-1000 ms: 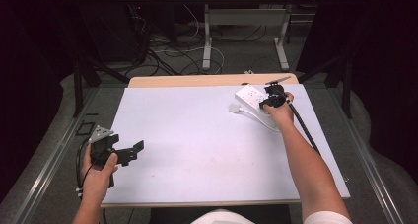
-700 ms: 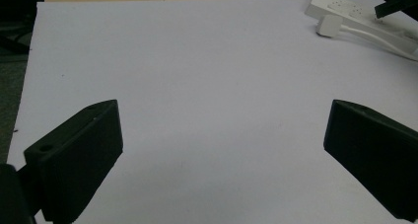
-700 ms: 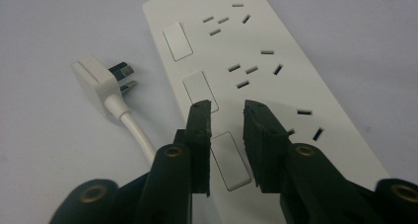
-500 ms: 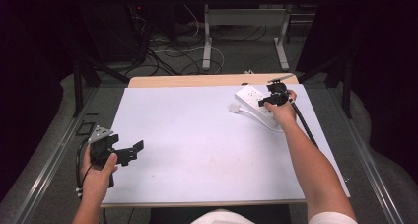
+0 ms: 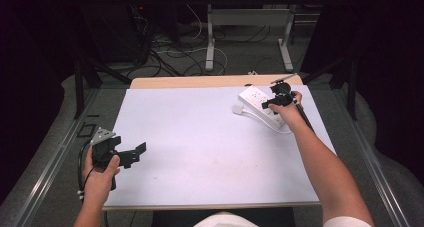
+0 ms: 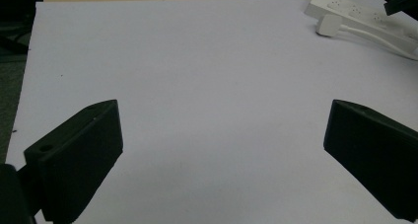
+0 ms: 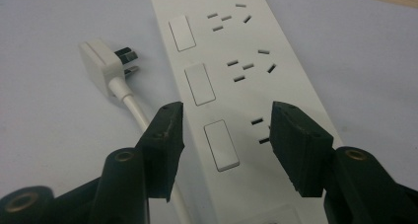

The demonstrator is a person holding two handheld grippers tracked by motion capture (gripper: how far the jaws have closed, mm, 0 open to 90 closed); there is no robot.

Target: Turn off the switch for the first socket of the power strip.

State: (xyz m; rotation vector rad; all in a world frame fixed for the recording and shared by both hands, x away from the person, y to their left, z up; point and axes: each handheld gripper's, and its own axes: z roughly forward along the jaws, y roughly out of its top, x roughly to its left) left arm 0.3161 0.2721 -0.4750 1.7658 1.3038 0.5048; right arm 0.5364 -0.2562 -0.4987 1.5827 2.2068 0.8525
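1. The right tool (image 5: 272, 103) hovers over the white power strip (image 7: 236, 86), released: its jaws have just been opening and now straddle the nearest rocker switch (image 7: 221, 145) without pressing it.
2. The left tool (image 5: 131, 154) rests at eight o'clock on the worktop (image 5: 200, 137), jaws wide apart with nothing between them.
3. The power strip lies flat at two o'clock, its plug (image 7: 101, 61) loose just beside it at the strip's nine o'clock, cord (image 7: 135, 110) trailing.
4. The strip is likely light, rigid, smooth plastic, so it may skid; take it across its narrow width. The cord is limp, so the plug would drag.
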